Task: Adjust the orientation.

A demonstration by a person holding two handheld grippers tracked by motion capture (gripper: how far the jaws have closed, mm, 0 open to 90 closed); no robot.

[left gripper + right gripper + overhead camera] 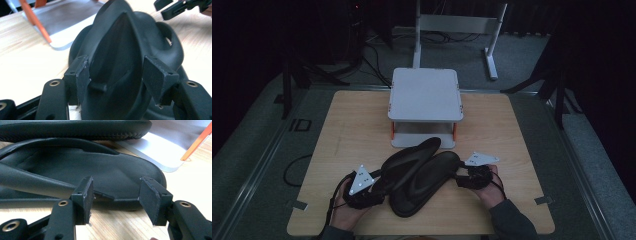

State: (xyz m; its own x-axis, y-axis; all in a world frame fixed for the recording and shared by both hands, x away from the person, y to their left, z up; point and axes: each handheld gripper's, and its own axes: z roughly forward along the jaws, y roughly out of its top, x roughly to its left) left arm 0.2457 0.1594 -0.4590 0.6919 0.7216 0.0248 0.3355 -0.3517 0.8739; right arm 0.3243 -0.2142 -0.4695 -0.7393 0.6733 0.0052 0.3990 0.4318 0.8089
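High view: two black sandals (pixel 419 175) between both hand-held grippers.

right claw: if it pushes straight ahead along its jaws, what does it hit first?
Most likely the nearer black sandal, lying flat just beyond the open right claw. Its sole edge sits in the jaw gap. The second sandal and the white stand lie farther back.

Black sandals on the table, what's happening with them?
A person works a hand-held gripper in each hand on a pair of black sandals lying on the wooden table, just in front of a small grey two-tier stand. The left hand-held gripper has its jaws either side of the left sandal, which is tipped on edge. The right hand-held gripper is open at the rim of the right sandal, which lies flat, not yet clamped.
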